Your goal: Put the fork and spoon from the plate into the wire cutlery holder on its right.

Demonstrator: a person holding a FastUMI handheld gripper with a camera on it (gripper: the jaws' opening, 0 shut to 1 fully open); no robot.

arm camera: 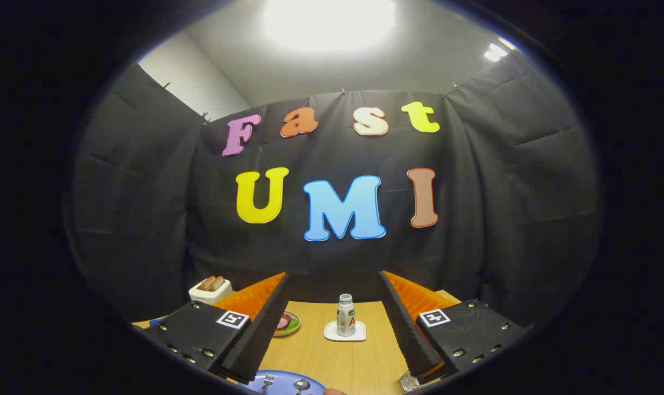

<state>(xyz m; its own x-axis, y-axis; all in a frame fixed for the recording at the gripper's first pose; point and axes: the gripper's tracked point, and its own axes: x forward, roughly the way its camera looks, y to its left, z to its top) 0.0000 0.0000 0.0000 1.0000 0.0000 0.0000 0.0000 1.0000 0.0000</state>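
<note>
A wooden table (359,365) is filling the lower middle of the frame, carrying a bottle (345,315) on a white coaster (345,332), a small food dish (288,323), a toaster (210,289) at left, a blue plate (281,378) and a wire cutlery holder (410,381) at bottom.

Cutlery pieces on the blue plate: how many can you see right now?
2. A metal fork and a metal spoon lie side by side on the blue plate, between the open hand-held gripper's fingers, fork on the left. The plate is cut off, so more may be hidden.

A recording booth: black cloth wall (145,219) hung beyond the fingers, wooden table (359,362) ahead, bright ceiling light (329,22) overhead.
</note>
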